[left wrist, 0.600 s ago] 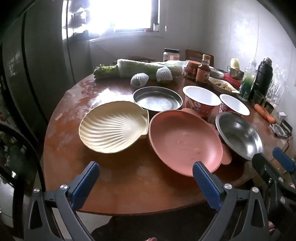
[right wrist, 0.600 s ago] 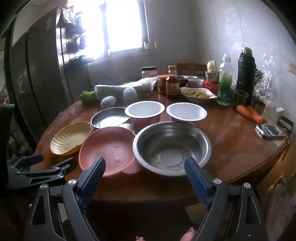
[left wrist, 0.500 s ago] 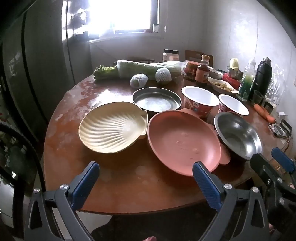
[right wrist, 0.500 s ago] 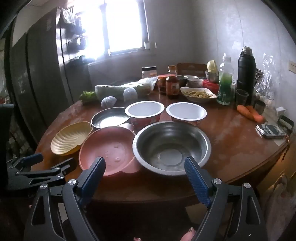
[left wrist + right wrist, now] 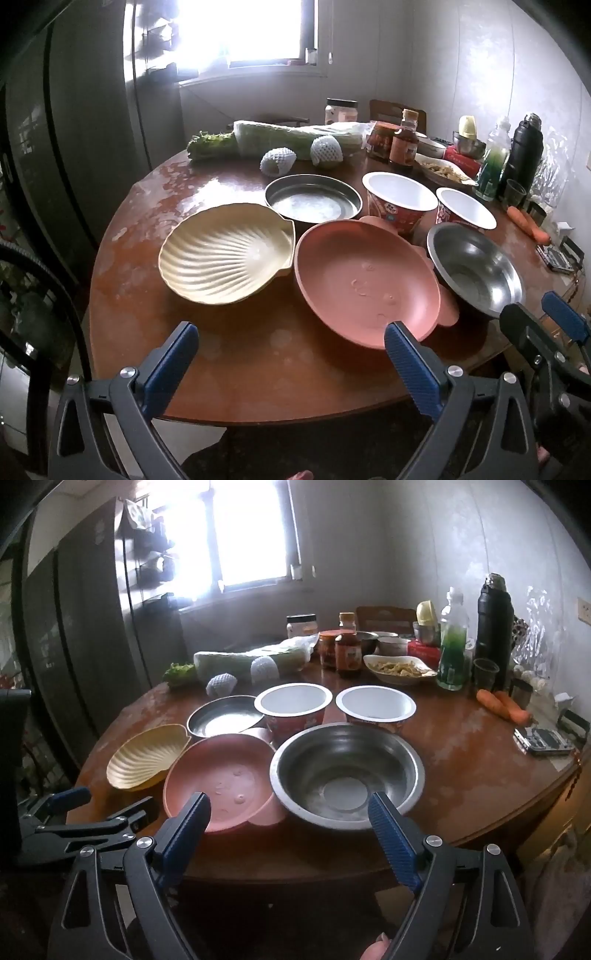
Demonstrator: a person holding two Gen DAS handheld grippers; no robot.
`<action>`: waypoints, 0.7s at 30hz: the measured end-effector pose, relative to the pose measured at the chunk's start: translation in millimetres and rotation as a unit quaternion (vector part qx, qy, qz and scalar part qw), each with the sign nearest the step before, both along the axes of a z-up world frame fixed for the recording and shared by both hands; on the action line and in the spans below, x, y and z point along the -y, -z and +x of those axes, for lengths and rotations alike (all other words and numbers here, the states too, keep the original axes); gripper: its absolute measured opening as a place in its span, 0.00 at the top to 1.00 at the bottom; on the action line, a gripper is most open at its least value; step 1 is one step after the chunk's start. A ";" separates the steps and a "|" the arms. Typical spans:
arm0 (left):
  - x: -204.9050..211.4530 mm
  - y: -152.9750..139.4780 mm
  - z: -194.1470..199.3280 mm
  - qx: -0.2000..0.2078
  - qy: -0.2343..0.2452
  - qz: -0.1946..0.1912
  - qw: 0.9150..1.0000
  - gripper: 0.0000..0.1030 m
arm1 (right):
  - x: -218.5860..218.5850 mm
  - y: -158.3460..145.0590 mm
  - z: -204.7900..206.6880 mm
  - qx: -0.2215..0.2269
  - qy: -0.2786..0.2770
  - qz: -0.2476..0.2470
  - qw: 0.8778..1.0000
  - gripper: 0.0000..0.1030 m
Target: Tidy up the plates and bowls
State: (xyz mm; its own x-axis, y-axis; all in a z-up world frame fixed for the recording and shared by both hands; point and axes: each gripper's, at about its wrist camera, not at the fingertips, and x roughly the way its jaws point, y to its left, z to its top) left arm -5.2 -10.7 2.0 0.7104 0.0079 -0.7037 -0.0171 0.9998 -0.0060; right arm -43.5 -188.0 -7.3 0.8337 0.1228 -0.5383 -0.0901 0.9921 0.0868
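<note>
While both tools hover at its near edge, the round wooden table point(image 5: 229, 373) carries all the dishes. Largest of them, the steel bowl point(image 5: 347, 771) sits nearest the right gripper point(image 5: 290, 814), whose jaws stand wide apart and empty. Beside it, touching its rim, lies the pink plate point(image 5: 364, 280), in front of the left gripper point(image 5: 288, 347), jaws likewise spread on nothing. Left of that rests the cream shell-shaped dish point(image 5: 225, 253), just beside the pink plate. Behind them sit the shallow steel pan point(image 5: 314, 201) and two white-lined paper bowls point(image 5: 293, 703) side by side.
</note>
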 end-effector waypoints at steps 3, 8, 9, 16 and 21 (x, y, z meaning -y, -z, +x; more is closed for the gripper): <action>0.5 -0.4 -0.3 0.001 0.000 -0.001 1.000 0.02 | 0.4 0.6 0.8 -0.002 0.000 0.002 1.000 0.15; -1.5 -0.7 0.6 0.002 0.000 -0.003 1.000 0.02 | 0.3 0.4 1.2 0.000 0.000 0.002 1.000 0.15; -1.4 -0.7 0.7 0.002 0.001 -0.003 1.000 0.02 | -0.1 0.5 0.7 0.000 0.000 0.002 1.000 0.15; -1.4 -1.7 1.1 0.003 0.001 -0.004 1.000 0.02 | -1.7 0.9 1.3 -0.006 0.001 -0.002 1.000 0.15; -1.2 -1.9 1.2 0.003 0.001 -0.003 1.000 0.02 | -1.7 1.9 2.4 -0.009 -0.001 -0.003 1.000 0.15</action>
State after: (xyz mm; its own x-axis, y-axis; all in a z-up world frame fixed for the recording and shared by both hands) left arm -4.0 -9.4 3.9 0.7144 0.0025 -0.6998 -0.0156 0.9998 -0.0125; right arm -41.1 -186.3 -9.2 0.8234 0.1208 -0.5545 -0.0901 0.9925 0.0824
